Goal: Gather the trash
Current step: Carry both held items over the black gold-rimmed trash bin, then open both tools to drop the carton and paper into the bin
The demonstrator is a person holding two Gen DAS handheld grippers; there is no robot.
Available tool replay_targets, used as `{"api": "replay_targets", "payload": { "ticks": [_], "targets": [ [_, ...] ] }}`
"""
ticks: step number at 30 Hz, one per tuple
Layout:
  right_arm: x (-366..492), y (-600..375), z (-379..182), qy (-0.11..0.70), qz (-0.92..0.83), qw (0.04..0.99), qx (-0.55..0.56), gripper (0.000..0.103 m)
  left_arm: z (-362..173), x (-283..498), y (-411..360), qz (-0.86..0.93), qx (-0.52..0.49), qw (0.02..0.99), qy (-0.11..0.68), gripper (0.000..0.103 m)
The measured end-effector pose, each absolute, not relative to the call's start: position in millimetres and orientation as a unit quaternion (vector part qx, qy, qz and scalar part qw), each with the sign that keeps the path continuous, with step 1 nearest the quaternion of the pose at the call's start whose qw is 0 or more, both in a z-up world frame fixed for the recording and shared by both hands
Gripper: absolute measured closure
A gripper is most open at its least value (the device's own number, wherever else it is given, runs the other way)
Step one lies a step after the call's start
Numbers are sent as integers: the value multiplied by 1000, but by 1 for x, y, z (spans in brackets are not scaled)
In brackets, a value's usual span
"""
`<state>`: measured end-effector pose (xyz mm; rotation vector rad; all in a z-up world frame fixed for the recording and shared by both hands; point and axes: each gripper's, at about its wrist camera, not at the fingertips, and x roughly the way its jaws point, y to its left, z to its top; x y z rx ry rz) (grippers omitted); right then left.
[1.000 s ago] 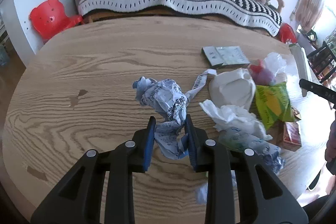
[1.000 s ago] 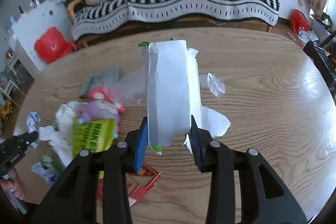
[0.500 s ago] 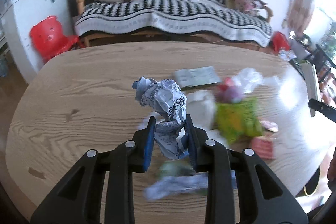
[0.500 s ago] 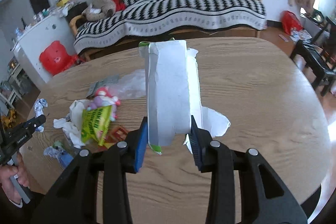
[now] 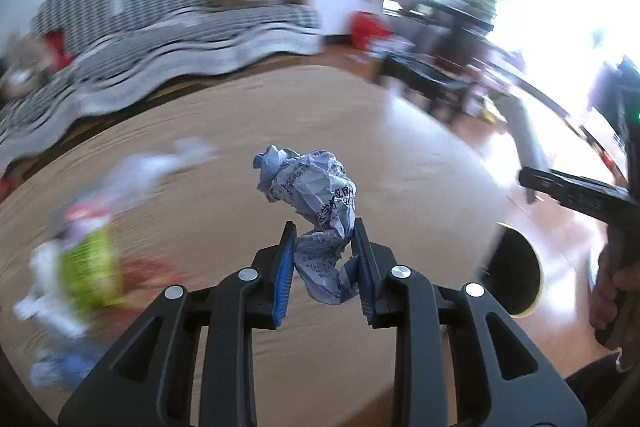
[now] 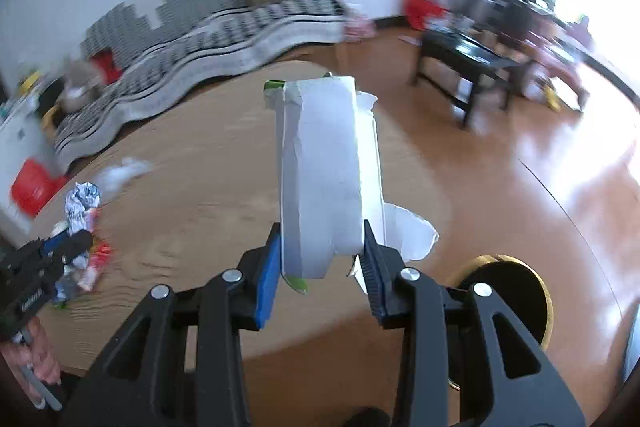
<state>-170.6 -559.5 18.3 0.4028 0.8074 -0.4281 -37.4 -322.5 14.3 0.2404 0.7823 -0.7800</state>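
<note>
My left gripper (image 5: pixel 323 263) is shut on a crumpled ball of printed paper (image 5: pixel 316 195), held above the wooden table (image 5: pixel 224 155). In the right wrist view my right gripper (image 6: pixel 320 267) is shut on a torn white carton (image 6: pixel 326 171) with green edges, raised over the table's right end. A round bin with a dark inside and a yellow rim (image 6: pixel 516 291) stands on the floor below the table edge; it also shows as the bin (image 5: pixel 516 271) in the left wrist view. The left gripper (image 6: pixel 60 251) with its paper appears at the left of the right wrist view.
A blurred pile of trash (image 5: pixel 88 259) lies on the table's left part, with a green packet and white wrappers. A striped sofa (image 6: pixel 208 23) runs behind the table. A black low table (image 6: pixel 468 63) and a red bag (image 6: pixel 420 7) stand on the shiny floor to the right.
Both grippers swung right with their loads, off the trash pile toward the table's right end. The floor and the round bin have come into view.
</note>
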Motion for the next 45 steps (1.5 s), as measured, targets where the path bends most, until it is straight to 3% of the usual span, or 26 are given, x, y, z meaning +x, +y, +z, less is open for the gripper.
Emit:
{"api": "replay_targets", "payload": {
  "ticks": [14, 21, 35, 36, 37, 38, 39, 45],
  "targets": [
    [-343, -712, -91, 431, -317, 759, 371, 65, -93, -188, -543, -568, 189, 671, 437, 76],
    [-364, -742, -129, 439, -310, 719, 440, 65, -128, -210, -577, -576, 205, 644, 460, 76],
    [-362, -746, -130, 432, -320, 721, 438, 62, -142, -207, -607, -568, 203, 633, 485, 75],
    [-362, -746, -129, 431, -320, 721, 438, 53, -145, -206, -609, -567, 205, 632, 486, 67],
    [-363, -746, -129, 430, -320, 721, 439, 37, -147, -205, -611, -565, 208, 633, 486, 61],
    [-364, -747, -127, 425, -325, 721, 440, 30, -146, -205, -611, -562, 209, 637, 483, 46],
    [-365, -746, -125, 420, -328, 723, 439, 27, -146, -205, -612, -561, 209, 642, 480, 38],
    [-363, -743, -111, 408, -333, 733, 432, 27, -135, -204, -602, -561, 208, 649, 470, 31]
  ]
}}
